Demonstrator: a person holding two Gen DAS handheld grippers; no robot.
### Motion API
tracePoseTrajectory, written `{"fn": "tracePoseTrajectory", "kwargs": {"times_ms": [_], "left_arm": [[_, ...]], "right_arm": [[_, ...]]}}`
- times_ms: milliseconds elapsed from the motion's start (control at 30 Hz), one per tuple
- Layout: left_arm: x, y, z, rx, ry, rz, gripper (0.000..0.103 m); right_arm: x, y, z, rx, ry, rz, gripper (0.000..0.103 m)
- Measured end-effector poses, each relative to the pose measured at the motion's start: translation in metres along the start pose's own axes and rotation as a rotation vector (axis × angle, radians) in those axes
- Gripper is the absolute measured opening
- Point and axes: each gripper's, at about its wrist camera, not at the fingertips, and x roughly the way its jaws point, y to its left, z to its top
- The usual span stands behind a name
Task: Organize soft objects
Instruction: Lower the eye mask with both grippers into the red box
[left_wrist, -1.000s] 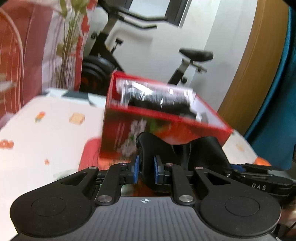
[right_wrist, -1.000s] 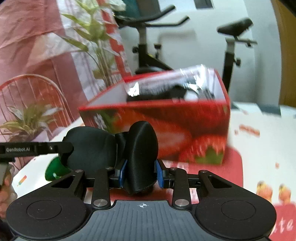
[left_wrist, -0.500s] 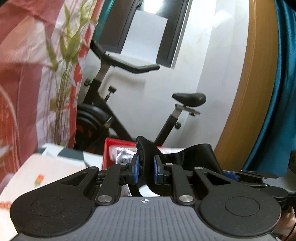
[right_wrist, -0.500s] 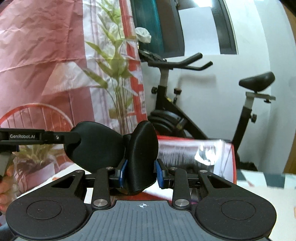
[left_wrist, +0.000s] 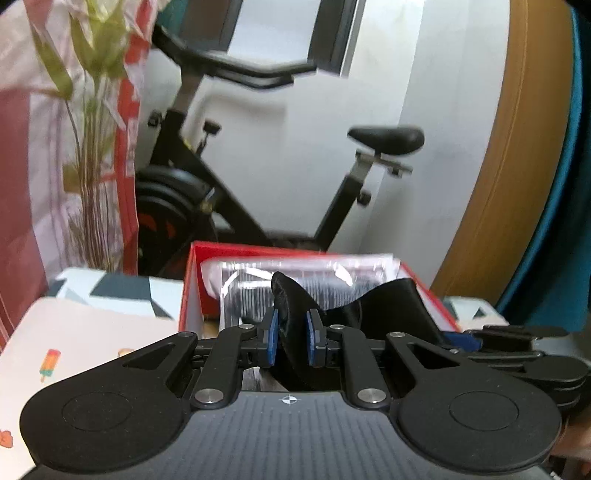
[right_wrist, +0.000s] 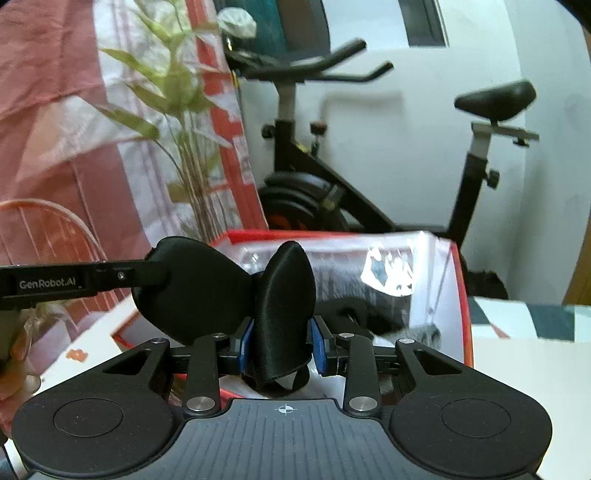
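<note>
- An exercise bike (left_wrist: 258, 177) fills the middle of both views, black frame against a white wall (left_wrist: 436, 92), saddle (left_wrist: 386, 139) at the right of centre and handlebars across the top.
- A red and white printed curtain (right_wrist: 55, 122) covers the left side of both frames, with a green leafy plant (right_wrist: 177, 96) in front of it.
- A table with a pale printed cloth (left_wrist: 74, 343) runs along the lower left of the left wrist view and the lower right of the right wrist view.
- A red box (left_wrist: 192, 280) stands open on the table, just below the middle of both frames, directly beyond the fingertips.
- Inside the box lies a shiny clear plastic packet (left_wrist: 306, 273) with grey striped fabric in it.
- A black eye mask (right_wrist: 195, 291) is held up in front of the box, stretched between the two tools; the right wrist view shows one rounded lobe at centre left and the other folded upright in the middle.
- The left gripper (left_wrist: 290, 341) has its blue pads nearly together, pinching one folded end of the mask; it also shows as a black bar entering the right wrist view from the left edge.
- The right gripper (right_wrist: 282, 345) is a little wider, its pads pressed onto the thicker folded lobe of the mask.
</note>
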Motion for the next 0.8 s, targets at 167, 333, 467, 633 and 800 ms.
{"fn": "tracePoseTrajectory", "kwargs": {"times_ms": [167, 333, 467, 633, 800], "left_arm": [[0.020, 0.007, -0.009, -0.011, 0.098, -0.008, 0.017], [0.033, 0.012, -0.015, -0.027, 0.191, -0.027, 0.017], [0.043, 0.017, -0.016, -0.042, 0.236, -0.029, 0.017], [0.059, 0.025, -0.015, -0.057, 0.292, -0.018, 0.017], [0.074, 0.029, -0.010, -0.066, 0.339, -0.007, 0.018]], "right_arm": [[0.009, -0.014, -0.009, 0.056, 0.072, -0.019, 0.029], [0.017, -0.027, -0.013, 0.138, 0.126, -0.023, 0.030], [0.024, -0.034, -0.014, 0.182, 0.166, -0.031, 0.030], [0.031, -0.046, -0.013, 0.266, 0.206, -0.040, 0.031], [0.042, -0.051, -0.008, 0.307, 0.260, -0.061, 0.031]]}}
